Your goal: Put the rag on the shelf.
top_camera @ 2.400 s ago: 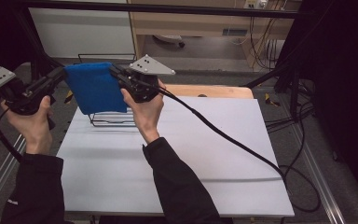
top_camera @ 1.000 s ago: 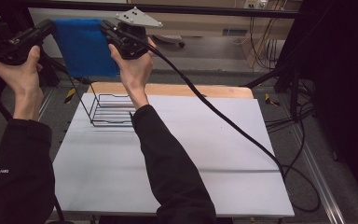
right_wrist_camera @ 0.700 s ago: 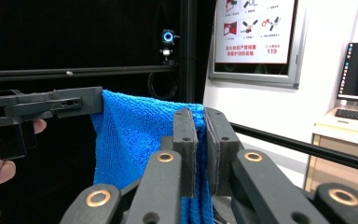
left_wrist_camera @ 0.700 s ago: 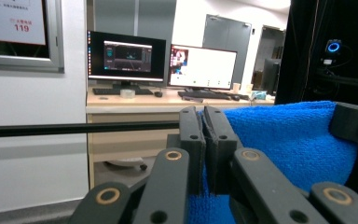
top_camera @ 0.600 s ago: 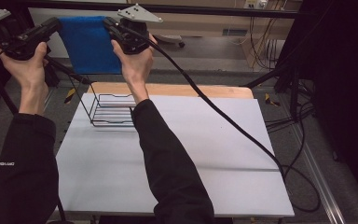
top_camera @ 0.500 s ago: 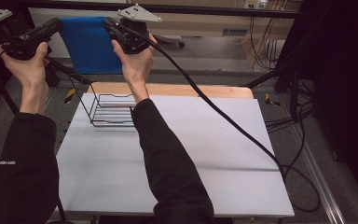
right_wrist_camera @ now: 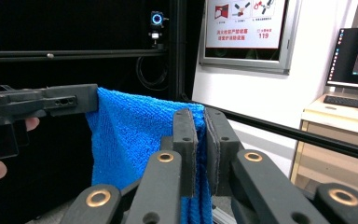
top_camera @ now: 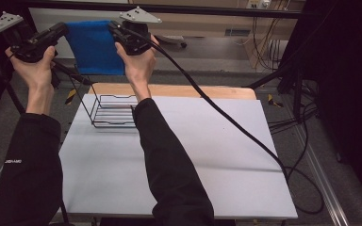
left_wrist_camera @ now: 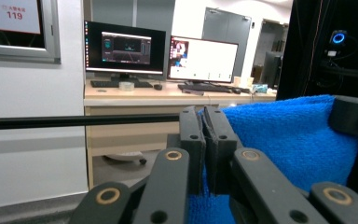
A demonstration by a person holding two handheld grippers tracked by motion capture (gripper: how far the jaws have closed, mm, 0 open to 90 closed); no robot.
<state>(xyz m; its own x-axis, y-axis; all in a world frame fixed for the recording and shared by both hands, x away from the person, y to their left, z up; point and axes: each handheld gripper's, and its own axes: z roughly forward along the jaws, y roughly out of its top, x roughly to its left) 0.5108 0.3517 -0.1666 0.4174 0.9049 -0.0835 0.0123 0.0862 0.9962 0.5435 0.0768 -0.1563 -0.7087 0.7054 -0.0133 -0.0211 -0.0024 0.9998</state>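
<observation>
Starting nearest the person, the white worktop [top_camera: 179, 160] lies bare in front of the sleeves, and a black cable [top_camera: 226, 115] trails from the right gripper across it. That cable could drag over the surface or catch on the rack if the right hand swings wide.

Beyond the sleeves, the wire rack [top_camera: 111, 112] stands at the worktop's far left corner, with nothing in it. It looks light, so a low pass of the cloth or a gripper could tip or shove it.

Above and behind the rack, the blue cloth [top_camera: 94, 47] hangs spread between the two grippers, well clear of the worktop. The left gripper [left_wrist_camera: 204, 140] is clamped on one upper corner, its jaws pressed together with only a thin edge of cloth between them. The right gripper [right_wrist_camera: 200, 144] is likewise closed on the other corner, blue cloth showing in the narrow gap.

My judgement is that the main risk is a slip: both holds are close to the cloth's edge, so pulling the hands further apart could tug a corner free, leaving the cloth dangling from one gripper or dropping past the rack. Lowering it unevenly could also bunch it against the rack's rim.
</observation>
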